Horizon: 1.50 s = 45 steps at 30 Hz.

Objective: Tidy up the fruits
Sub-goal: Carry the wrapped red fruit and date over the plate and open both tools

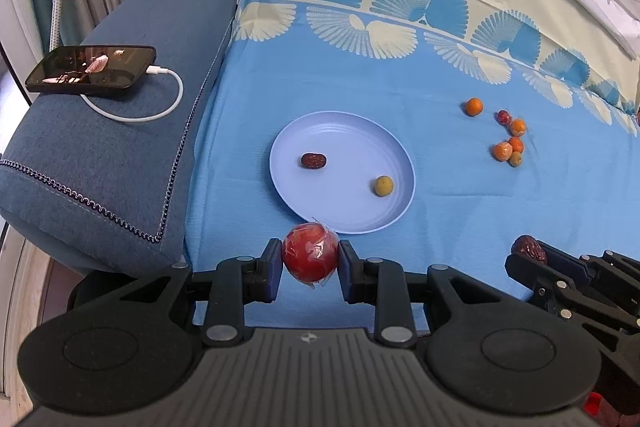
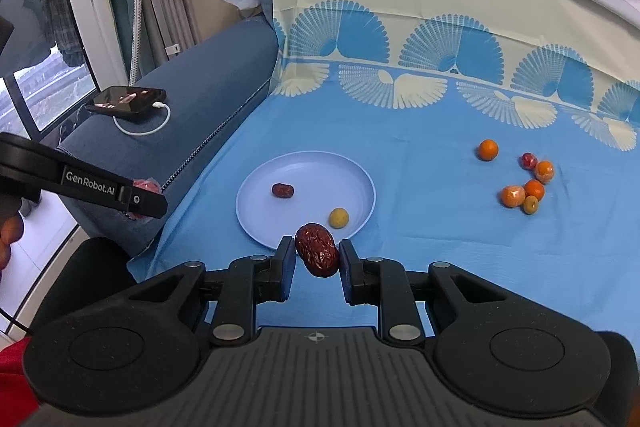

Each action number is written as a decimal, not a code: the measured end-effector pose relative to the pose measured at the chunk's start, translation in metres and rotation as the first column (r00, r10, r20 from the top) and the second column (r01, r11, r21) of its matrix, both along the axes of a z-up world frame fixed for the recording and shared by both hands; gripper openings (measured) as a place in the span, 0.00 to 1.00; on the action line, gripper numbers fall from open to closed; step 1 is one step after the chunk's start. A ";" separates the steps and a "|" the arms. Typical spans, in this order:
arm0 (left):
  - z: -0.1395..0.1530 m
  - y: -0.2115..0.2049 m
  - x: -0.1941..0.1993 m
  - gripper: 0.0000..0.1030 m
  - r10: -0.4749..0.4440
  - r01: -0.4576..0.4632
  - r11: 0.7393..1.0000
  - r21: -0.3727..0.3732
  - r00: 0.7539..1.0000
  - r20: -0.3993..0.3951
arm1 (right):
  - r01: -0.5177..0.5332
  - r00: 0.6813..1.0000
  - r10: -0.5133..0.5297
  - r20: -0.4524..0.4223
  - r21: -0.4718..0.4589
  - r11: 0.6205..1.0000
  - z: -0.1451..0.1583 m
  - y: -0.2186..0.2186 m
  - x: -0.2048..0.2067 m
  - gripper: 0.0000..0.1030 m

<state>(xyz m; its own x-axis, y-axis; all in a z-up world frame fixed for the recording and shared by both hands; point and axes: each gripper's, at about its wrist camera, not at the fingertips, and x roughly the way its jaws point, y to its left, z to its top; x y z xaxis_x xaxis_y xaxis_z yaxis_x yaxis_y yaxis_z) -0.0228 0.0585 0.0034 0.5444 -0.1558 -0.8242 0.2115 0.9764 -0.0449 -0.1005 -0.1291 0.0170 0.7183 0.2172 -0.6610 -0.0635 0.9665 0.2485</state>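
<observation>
My left gripper is shut on a red fruit wrapped in clear film, just in front of the near rim of a pale blue plate. On the plate lie a dark red date and a small yellow-green fruit. My right gripper is shut on a wrinkled red date, held over the plate's near edge. In the left wrist view that right gripper shows at the lower right with its date. Several small orange fruits lie to the right on the blue cloth.
A blue patterned cloth covers the sofa seat. On the dark blue armrest at the left lies a black phone with a white cable. The left gripper reaches in from the left in the right wrist view.
</observation>
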 end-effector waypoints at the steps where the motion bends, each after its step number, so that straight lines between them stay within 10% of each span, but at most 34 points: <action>1: 0.000 0.000 0.003 0.31 0.001 -0.001 1.000 0.001 1.000 0.000 | -0.001 1.000 0.001 0.002 -0.007 1.000 0.000 0.001 0.002 0.24; 36: -0.114 -0.049 0.184 0.33 -0.043 0.059 0.995 0.082 0.983 -0.181 | -0.107 0.980 0.096 -0.176 -0.052 0.993 -0.116 0.020 0.168 0.24; 38: -0.115 -0.050 0.188 0.61 -0.047 0.064 0.994 0.084 0.981 -0.189 | -0.111 0.981 0.098 -0.169 -0.064 0.992 -0.116 0.021 0.173 0.32; 40: -0.107 -0.046 0.187 1.00 -0.027 0.039 0.997 0.069 0.985 -0.170 | -0.085 0.986 0.075 -0.148 -0.059 0.995 -0.109 0.016 0.176 0.71; 45: -0.081 -0.030 0.162 1.00 -0.020 0.024 0.999 0.039 0.994 -0.106 | -0.067 0.992 0.058 -0.113 -0.082 0.994 -0.084 0.004 0.153 0.90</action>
